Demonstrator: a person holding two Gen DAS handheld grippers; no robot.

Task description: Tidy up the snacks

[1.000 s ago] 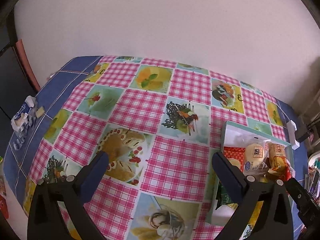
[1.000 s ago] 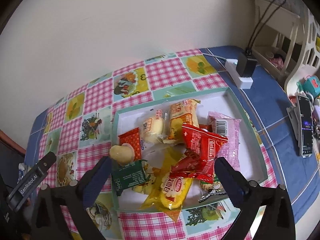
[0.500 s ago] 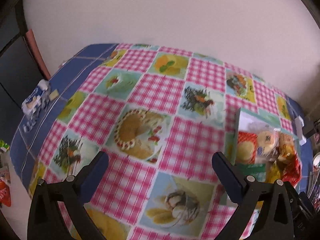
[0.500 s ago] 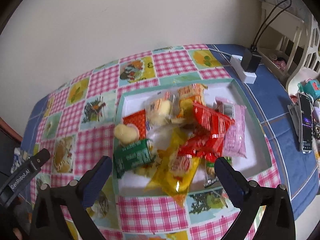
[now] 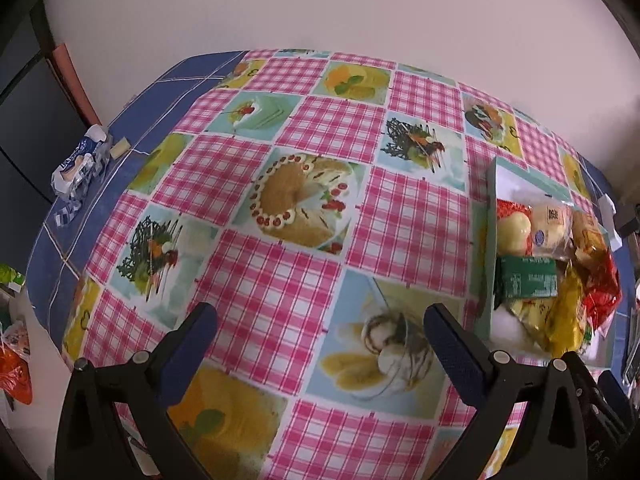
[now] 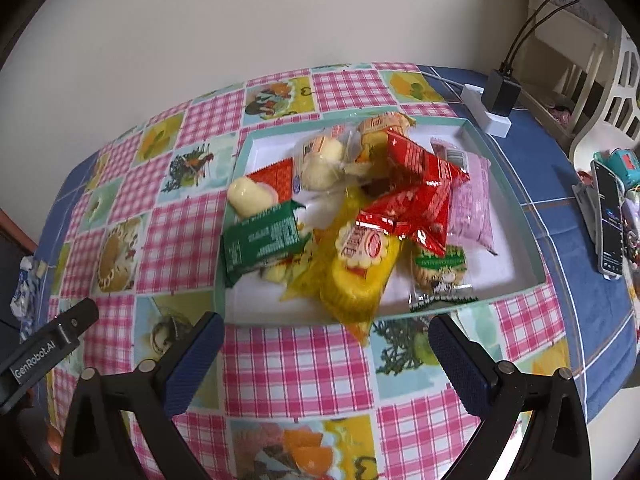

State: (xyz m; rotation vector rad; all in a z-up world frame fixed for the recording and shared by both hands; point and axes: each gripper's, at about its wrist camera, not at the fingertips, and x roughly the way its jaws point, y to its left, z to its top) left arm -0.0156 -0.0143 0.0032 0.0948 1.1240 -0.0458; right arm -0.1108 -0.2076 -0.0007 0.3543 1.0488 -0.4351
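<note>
Checked tablecloth [image 5: 280,280] covers the bench against a plain wall. Snacks [image 6: 360,216] lie heaped in a shallow tray [image 6: 516,216], one yellow packet [image 6: 356,276] overhanging its near rim. Right gripper [image 6: 324,356] hovers just before the tray, fingers spread, empty. Left gripper [image 5: 320,344] hangs over bare cloth left of the tray, fingers spread, empty. Phone [image 6: 610,220] rests right.

My left gripper [image 5: 320,336] hangs over the worktop [image 5: 280,280] with its fingers [image 5: 192,344] spread wide, nothing between them. My right gripper [image 6: 322,346] is the same: fingers [image 6: 196,356] wide apart and empty, tilted down. The left gripper's black body shows at my right view's lower left.
</note>
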